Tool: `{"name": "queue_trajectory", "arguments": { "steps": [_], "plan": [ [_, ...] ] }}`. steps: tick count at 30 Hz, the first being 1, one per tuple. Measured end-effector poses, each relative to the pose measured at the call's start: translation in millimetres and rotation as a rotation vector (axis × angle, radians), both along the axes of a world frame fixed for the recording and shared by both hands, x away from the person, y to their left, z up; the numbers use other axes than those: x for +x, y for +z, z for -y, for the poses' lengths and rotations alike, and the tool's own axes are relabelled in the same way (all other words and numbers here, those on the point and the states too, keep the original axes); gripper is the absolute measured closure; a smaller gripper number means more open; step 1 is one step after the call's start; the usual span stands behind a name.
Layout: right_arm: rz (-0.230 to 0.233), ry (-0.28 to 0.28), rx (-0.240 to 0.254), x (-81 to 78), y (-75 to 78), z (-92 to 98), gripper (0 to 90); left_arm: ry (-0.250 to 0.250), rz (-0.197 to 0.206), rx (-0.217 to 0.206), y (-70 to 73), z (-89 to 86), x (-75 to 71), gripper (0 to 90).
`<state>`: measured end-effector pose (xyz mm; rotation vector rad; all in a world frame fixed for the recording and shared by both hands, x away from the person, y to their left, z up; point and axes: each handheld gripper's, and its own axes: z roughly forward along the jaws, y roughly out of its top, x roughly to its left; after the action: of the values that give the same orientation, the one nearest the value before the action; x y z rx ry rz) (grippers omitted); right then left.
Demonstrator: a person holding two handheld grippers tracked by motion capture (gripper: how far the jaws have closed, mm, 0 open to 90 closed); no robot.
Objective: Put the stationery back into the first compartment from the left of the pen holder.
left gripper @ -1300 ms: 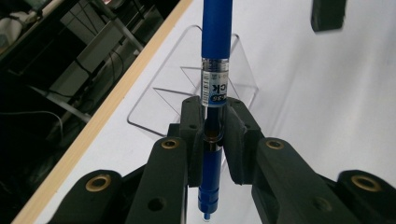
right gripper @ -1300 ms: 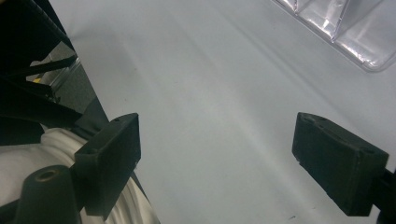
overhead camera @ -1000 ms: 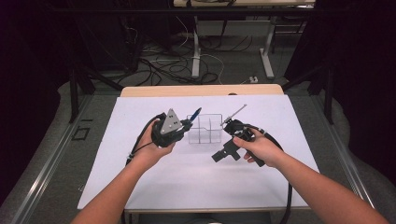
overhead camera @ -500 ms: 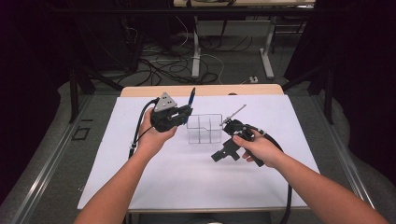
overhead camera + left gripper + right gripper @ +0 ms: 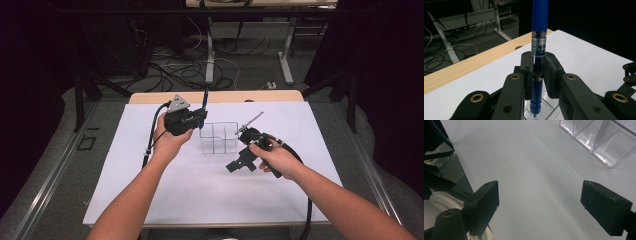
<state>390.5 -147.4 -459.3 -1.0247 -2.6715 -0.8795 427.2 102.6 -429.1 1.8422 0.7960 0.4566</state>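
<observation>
My left gripper (image 5: 199, 118) is shut on a blue pen (image 5: 204, 101) and holds it upright just left of a clear divided box (image 5: 218, 138) on the white table. In the left gripper view the jaws (image 5: 537, 65) clamp the pen (image 5: 540, 22) near its middle, and its lower end hangs over the clear box (image 5: 550, 110). My right gripper (image 5: 239, 163) sits low over the table to the right of the box. Its jaws (image 5: 540, 202) stand wide open with nothing between them, and the box (image 5: 604, 145) lies ahead of them.
A white sheet (image 5: 150, 190) covers the table, with a wooden strip (image 5: 150, 97) along the far edge. Cables and table legs lie on the floor beyond. Part of the right gripper (image 5: 629, 75) shows at the edge of the left gripper view.
My left gripper has risen and turned the blue pen from slanted to upright beside the box. The right gripper has stayed in place, open.
</observation>
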Motion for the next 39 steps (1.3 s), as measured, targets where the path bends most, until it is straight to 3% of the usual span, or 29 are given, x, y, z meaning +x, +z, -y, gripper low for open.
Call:
{"name": "queue_trajectory", "arguments": {
  "steps": [4, 9, 11, 12, 16, 19, 23, 25, 26, 28, 39],
  "plan": [
    [0.004, -0.002, -0.009, 0.0, -0.6, -0.1, 14.9, 0.012, -0.009, 0.007, -3.8, 0.9, 4.3, 79.3],
    [0.059, -0.010, -0.041, -1.2, -2.0, -1.6, 14.8, 0.020, -0.020, 0.001, -10.1, 3.1, 8.7, 79.3],
    [0.065, -0.036, -0.068, -4.1, -2.7, -2.8, 14.4, 0.020, -0.027, -0.008, -13.7, 4.5, 9.5, 79.3],
    [0.096, -0.035, -0.072, -3.9, -4.4, -2.1, 14.2, 0.019, -0.031, -0.010, -15.7, 5.7, 9.8, 79.3],
    [0.126, -0.097, -0.082, -9.1, -12.0, -0.6, 13.8, 0.013, -0.045, -0.008, -22.8, 10.1, 10.7, 79.3],
    [0.165, -0.108, -0.086, -12.2, -17.6, 2.2, 12.5, 0.012, -0.054, -0.009, -28.1, 13.0, 11.0, 79.3],
    [0.187, -0.144, -0.080, -17.3, -22.5, 6.0, 11.6, 0.014, -0.069, -0.007, -35.9, 14.9, 11.5, 79.3],
    [0.233, -0.170, -0.040, -19.7, -27.3, 7.7, 11.4, 0.016, -0.078, -0.010, -39.6, 15.4, 11.5, 79.2],
    [0.230, -0.166, -0.058, -20.3, -26.2, 9.9, 11.2, 0.014, -0.083, -0.005, -40.9, 15.6, 11.2, 79.2],
    [0.218, -0.192, -0.044, -22.3, -28.2, 12.5, 11.2, 0.015, -0.092, -0.006, -43.9, 16.5, 10.5, 79.2],
    [0.261, -0.322, -0.013, -30.0, -41.4, 33.2, 11.1, 0.017, -0.122, 0.001, -52.6, 16.3, 9.0, 79.1]
  ]
}}
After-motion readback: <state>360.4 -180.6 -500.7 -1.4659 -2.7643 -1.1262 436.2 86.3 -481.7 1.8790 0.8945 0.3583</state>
